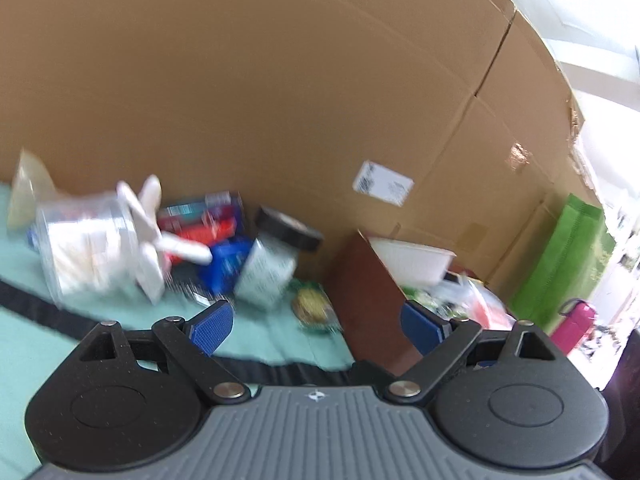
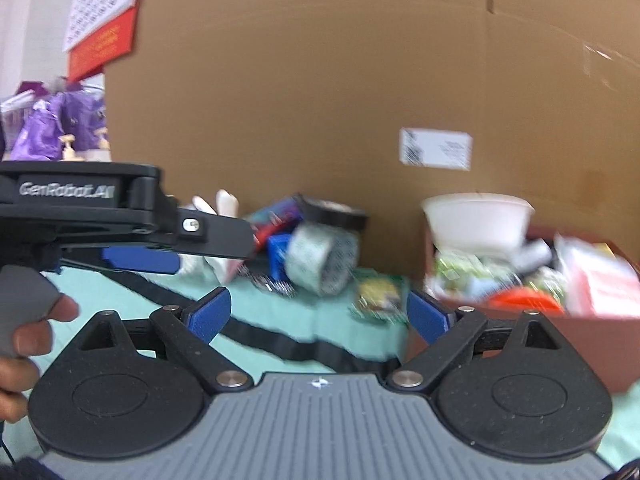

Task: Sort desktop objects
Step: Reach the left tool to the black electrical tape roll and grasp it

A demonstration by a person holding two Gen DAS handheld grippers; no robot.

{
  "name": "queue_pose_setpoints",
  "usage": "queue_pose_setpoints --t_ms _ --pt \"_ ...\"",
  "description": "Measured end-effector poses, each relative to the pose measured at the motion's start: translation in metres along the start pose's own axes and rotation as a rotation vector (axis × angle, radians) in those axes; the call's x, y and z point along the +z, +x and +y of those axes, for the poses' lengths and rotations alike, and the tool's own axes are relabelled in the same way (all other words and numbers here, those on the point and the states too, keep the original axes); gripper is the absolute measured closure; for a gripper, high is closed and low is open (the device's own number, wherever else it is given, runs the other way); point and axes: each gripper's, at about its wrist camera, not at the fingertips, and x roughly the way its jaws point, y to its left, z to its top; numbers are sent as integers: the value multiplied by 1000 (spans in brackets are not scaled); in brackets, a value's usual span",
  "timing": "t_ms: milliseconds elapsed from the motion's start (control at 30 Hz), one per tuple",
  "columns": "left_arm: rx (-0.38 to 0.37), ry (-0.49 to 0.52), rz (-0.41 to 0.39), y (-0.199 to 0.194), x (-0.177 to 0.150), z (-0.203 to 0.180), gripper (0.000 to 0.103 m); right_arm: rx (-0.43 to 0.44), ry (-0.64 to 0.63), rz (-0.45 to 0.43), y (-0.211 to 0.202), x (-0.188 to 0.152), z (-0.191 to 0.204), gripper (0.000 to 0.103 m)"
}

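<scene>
Big brown cardboard wall [image 1: 280, 80] behind everything, a red-and-white wall calendar [image 2: 102, 12], plus a lime-green fabric bag [image 1: 560, 256] nearby.

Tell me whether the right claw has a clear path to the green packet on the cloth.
Probably yes. The right claw is open and empty, and the green packet lies flat just ahead on the cloth with nothing between them, beside the brown box.

Tipped jar [image 1: 266, 276] & clutter beside brown bin [image 1: 372, 304].
</scene>
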Motion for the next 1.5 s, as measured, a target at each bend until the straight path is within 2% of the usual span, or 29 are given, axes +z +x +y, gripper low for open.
queue_pose_setpoints --t_ms 133,300,400,600,700,900,1033,1167,1300,1500 --pt "-18 25 0 12 16 3 7 31 -16 -37 21 15 3 11" --pt "-56 37 24 37 37 10 7 41 8 -31 57 30 1 11" --pt "-84 45 54 58 50 14 7 16 17 -30 78 34 1 11" --pt "-66 74 122 103 68 23 10 -35 59 -8 119 38 -7 11" --pt "-101 69 163 121 75 28 19 -46 78 -3 136 41 -12 11" --pt "-124 74 255 149 79 31 31 -63 113 4 162 47 -25 11" --pt "-90 87 282 162 78 33 35 -55 133 8 174 49 -33 13" --pt "-81 29 286 166 80 41 45 -41 138 27 183 49 -38 27" --pt "-75 14 268 155 76 45 56 -51 130 24 180 47 -38 28" --pt "-47 5 241 128 63 38 64 -53 109 13 161 40 -31 28"
